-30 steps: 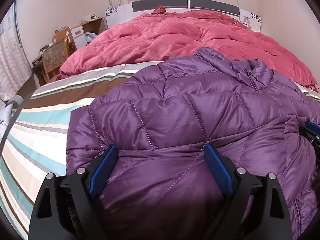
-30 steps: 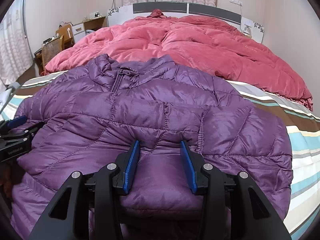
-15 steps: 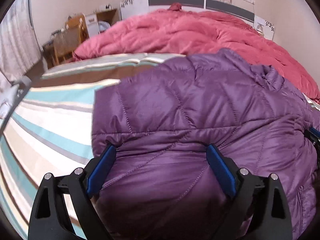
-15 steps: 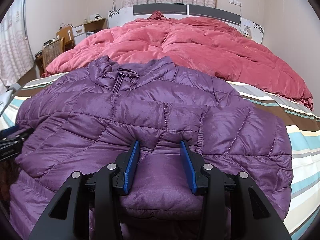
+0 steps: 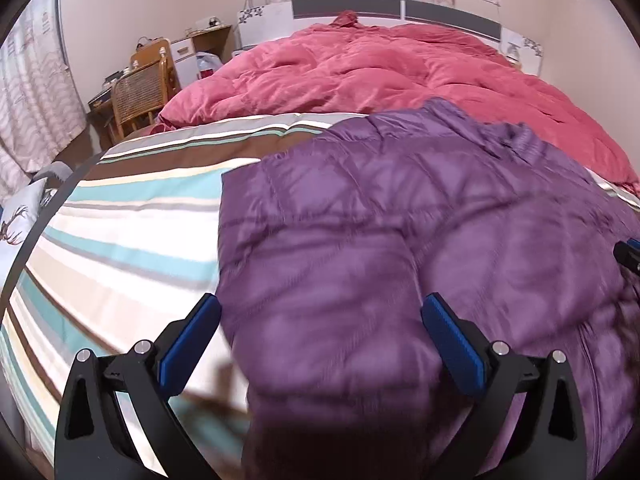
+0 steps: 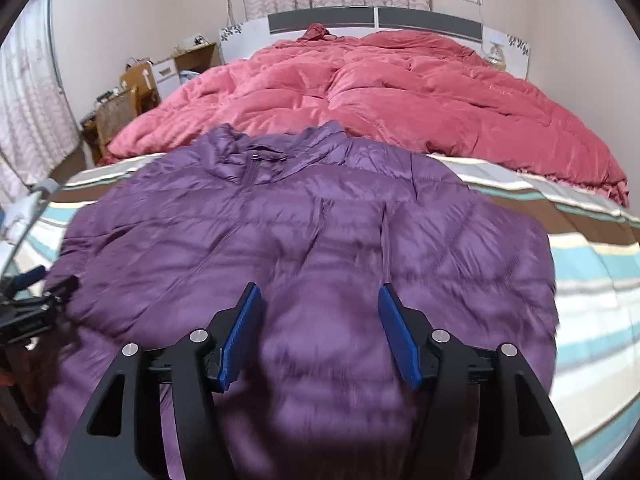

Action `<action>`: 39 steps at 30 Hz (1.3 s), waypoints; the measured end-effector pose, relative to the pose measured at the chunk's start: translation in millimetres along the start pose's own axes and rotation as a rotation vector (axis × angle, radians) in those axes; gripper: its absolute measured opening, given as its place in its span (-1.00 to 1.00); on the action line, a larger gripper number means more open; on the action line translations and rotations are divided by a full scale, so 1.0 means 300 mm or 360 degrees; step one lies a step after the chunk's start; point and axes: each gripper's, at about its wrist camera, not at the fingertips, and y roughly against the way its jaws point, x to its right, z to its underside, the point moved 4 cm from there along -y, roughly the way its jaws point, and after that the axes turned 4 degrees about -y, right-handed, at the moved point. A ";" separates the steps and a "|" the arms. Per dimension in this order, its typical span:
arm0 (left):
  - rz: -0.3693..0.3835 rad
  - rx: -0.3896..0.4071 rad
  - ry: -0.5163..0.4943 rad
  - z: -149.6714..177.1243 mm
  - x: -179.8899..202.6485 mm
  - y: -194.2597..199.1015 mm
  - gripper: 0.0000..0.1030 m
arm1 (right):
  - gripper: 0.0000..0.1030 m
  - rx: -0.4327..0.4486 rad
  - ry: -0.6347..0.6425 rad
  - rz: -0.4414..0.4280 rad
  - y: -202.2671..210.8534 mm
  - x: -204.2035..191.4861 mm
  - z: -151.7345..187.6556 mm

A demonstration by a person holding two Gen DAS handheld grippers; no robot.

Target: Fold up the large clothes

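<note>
The left tongs point(image 5: 320, 336) stand spread as wide as they go and are opening; the near hem of the purple down jacket point(image 5: 400, 240) bulges up between the blue pads, but neither pad presses on it, so nothing is gripped. The right tongs point(image 6: 320, 332) are opening too, at a middling gap, with jacket fabric lying between the pads and not pinched. Both sets releasing over the near hem suggests, as a judgement, that a fold or a smoothing pull has just been let go and the next hold is not yet chosen.

Taking the jacket as landmark: it lies front up on the striped bedsheet point(image 5: 120, 240), collar pointing away from the tongs, zip running down toward them. Its puffy quilting keeps it from lying flat, which is probably why it is spread out whole on the open foot of the bed. Beyond the collar, the pink duvet point(image 6: 380, 88) is heaped toward the headboard point(image 6: 372, 20).

The left wrist view shows the jacket's left edge and the broad bare sheet beside it, plus a wicker chair point(image 5: 138, 92) far off to the left; the right tongs show only as a dark tip at its right border. The right wrist view alone shows the collar and zip squarely, the jacket's right shoulder and the sheet past it, and the left tongs side-on at the left edge of the jacket.
</note>
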 end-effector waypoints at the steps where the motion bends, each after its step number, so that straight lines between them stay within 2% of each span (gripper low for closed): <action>1: 0.0014 -0.0003 -0.0005 0.016 -0.001 0.019 0.96 | 0.18 -0.0009 -0.0013 -0.0009 0.029 0.008 0.019; 4: 0.0100 -0.0035 -0.0018 0.089 -0.004 0.077 0.96 | 0.18 -0.0043 -0.0095 -0.0083 0.110 0.052 0.078; 7: 0.0208 -0.0090 -0.0028 0.171 -0.017 0.124 0.96 | 0.18 -0.0072 -0.0132 -0.0090 0.189 0.103 0.151; 9: 0.0287 -0.0080 0.0029 0.237 -0.053 0.171 0.96 | 0.18 -0.0082 -0.0135 -0.0090 0.235 0.134 0.194; 13: 0.0300 -0.0058 0.0121 0.351 -0.136 0.245 0.93 | 0.18 -0.0098 -0.0150 -0.0071 0.352 0.215 0.301; 15: 0.0312 -0.0059 0.0155 0.403 -0.169 0.272 0.84 | 0.18 -0.0119 -0.0189 -0.0078 0.388 0.254 0.345; 17: 0.0348 -0.0079 0.0181 0.456 -0.199 0.292 0.67 | 0.18 -0.0151 -0.0244 -0.0097 0.424 0.293 0.398; 20: 0.0400 -0.0073 0.0169 0.511 -0.207 0.317 0.63 | 0.17 -0.0188 -0.0282 -0.0084 0.469 0.337 0.474; 22: 0.0424 -0.0066 0.0128 0.546 -0.206 0.335 0.57 | 0.05 -0.0210 -0.0295 -0.0084 0.491 0.356 0.519; 24: 0.0464 -0.0060 0.0095 0.565 -0.202 0.355 0.47 | 0.02 -0.0248 -0.0324 -0.0116 0.513 0.375 0.570; 29: 0.0559 -0.0067 0.0040 0.613 -0.196 0.405 0.02 | 0.00 -0.0301 -0.0360 -0.0184 0.552 0.392 0.683; 32: 0.0619 -0.0067 0.0007 0.643 -0.186 0.431 -0.03 | -0.01 -0.0291 -0.0357 -0.0240 0.576 0.386 0.716; 39: 0.0657 -0.0110 -0.0078 0.708 -0.163 0.480 -0.09 | -0.01 -0.0313 -0.0233 -0.0293 0.600 0.321 0.767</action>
